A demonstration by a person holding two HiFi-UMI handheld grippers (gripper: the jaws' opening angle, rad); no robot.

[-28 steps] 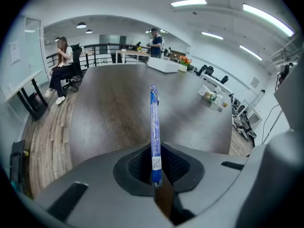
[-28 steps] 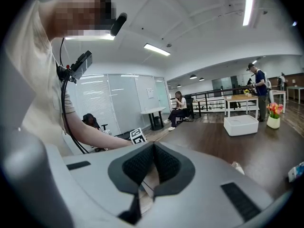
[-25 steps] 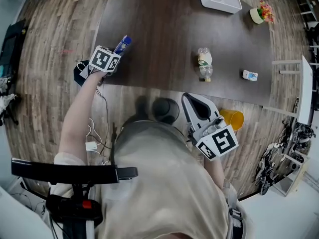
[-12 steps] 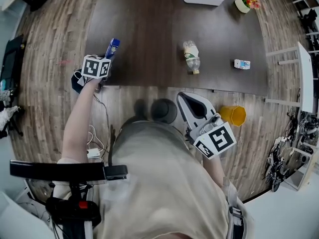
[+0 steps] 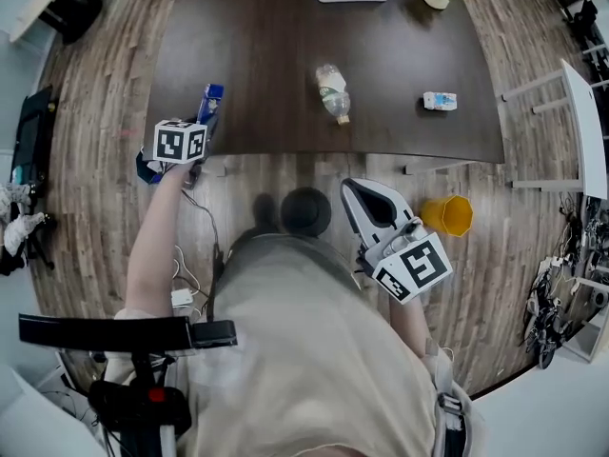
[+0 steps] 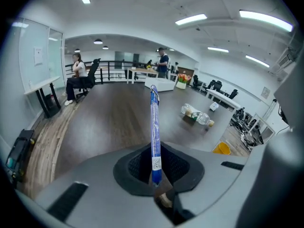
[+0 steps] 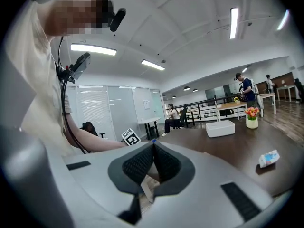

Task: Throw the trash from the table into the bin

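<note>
Right gripper (image 7: 153,148) was closed, empty, by the torso. Left gripper (image 6: 154,175) pinched the blue wrapper (image 6: 154,127) by its end above the table (image 5: 266,65) edge, apparently for carriage to the yellow bin (image 5: 447,215); a bottle (image 5: 333,91) lay beyond.

no legible text, brands, numbers or signs

Open-plan office: long dark table (image 5: 285,55), rows of desks (image 6: 140,71), office chairs (image 6: 91,71), glass partitions (image 6: 38,56), ceiling strip lights (image 6: 191,19).
</note>
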